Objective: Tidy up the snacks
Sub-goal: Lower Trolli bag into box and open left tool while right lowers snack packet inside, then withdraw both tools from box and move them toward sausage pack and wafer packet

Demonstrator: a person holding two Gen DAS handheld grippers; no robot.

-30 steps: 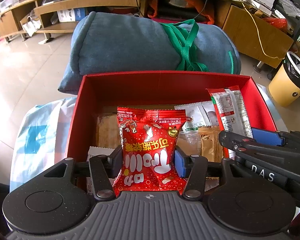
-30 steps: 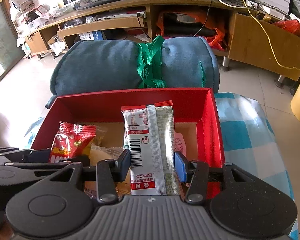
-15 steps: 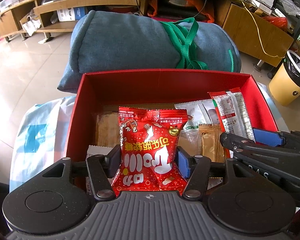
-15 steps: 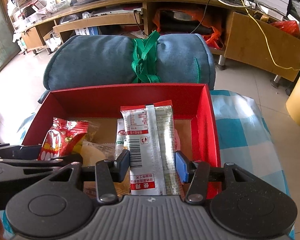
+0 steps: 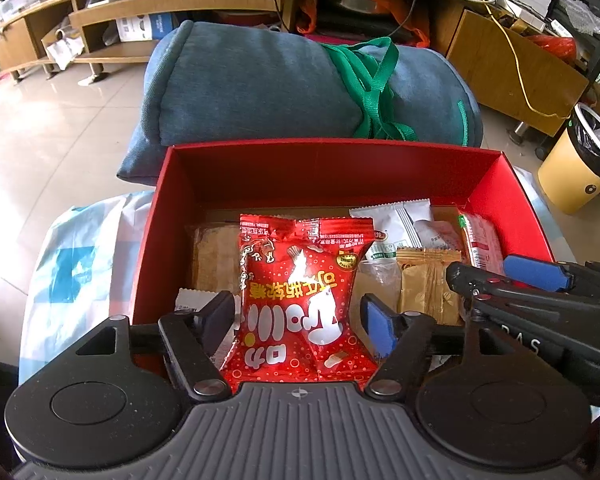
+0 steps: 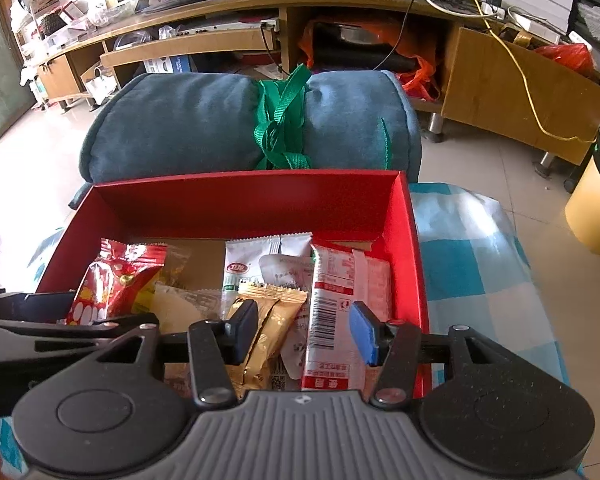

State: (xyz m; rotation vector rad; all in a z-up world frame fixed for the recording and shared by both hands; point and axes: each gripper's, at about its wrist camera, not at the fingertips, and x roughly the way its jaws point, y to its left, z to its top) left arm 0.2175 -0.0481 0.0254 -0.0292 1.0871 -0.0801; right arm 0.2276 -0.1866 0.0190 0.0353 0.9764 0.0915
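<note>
- Red foil is what sits between the jaws of your left gripper [image 5: 300, 312]. The red snack packet [image 5: 300, 300] has its base low in the red box [image 5: 332, 148], among the other snacks.
- Those jaws have just been opening and now stand part open. A gap shows on the blue pad's side, so nothing is clamped.
- Draw the left gripper back along its own line so neither finger drags the packet. It looks light and puffy, and I judge it tips easily.
- Your right gripper [image 6: 304, 324] is also part open and grips nothing. The white-and-red stick packet [image 6: 332, 312] lies just inside its blue pad and apart from the black finger. A gold sachet [image 6: 268, 320] lies below the gap.
- Avoid sweeping that gripper sideways, because the box's wall stands just beyond the blue pad.
- The red packet is glossy and crinkled, printed with white lettering and dots. Its crimped top edge points away from the gripper.
</note>
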